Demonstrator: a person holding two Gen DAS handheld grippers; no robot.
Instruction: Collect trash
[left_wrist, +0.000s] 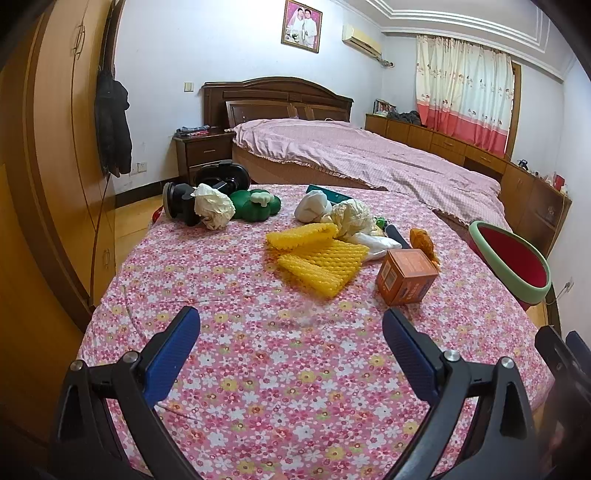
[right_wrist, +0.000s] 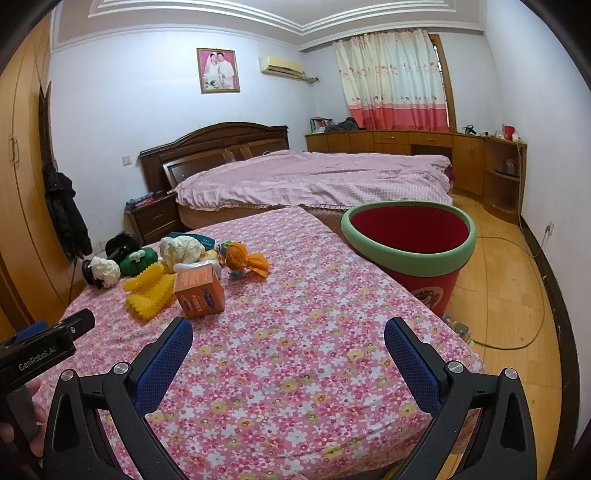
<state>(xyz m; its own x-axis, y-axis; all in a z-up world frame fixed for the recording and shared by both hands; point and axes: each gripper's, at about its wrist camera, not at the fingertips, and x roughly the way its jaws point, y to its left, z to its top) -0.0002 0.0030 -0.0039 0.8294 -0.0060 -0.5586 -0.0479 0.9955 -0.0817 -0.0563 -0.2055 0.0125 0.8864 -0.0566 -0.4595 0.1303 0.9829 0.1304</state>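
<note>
Left gripper (left_wrist: 291, 325): we hold it low over the flowered tablecloth (left_wrist: 258, 369), its blue fingers wide apart and with nothing between them.
Right gripper (right_wrist: 288, 332): we hold it the same way, spread wide and gripping nothing, above the near part of the cloth.
Yellow foam net (left_wrist: 317, 260): in the left wrist view it lies on the cloth at 12 o'clock from the left gripper, well apart from the fingertips.
Orange box (left_wrist: 406, 277): it stands tilted at about 1 o'clock from the left gripper, just beside the foam net; in the right wrist view it is at 11 o'clock, near the left blue finger (right_wrist: 162, 363) but not touching it.
Crumpled white paper (left_wrist: 212, 206): far at 11 o'clock in the left wrist view, it rests against a black device (left_wrist: 181, 203) and beside a green toy (left_wrist: 255, 205).
Orange wrapper (right_wrist: 245, 258): in the right wrist view it lies at 12 o'clock, behind the box.
Other trash: a pale crumpled bag (left_wrist: 351, 218) and a white lump (left_wrist: 314, 206) lie behind the foam net.
Red bin (right_wrist: 413, 247): it has a green rim and stands off the table edge at 1 o'clock from the right gripper, well apart from the trash.
</note>
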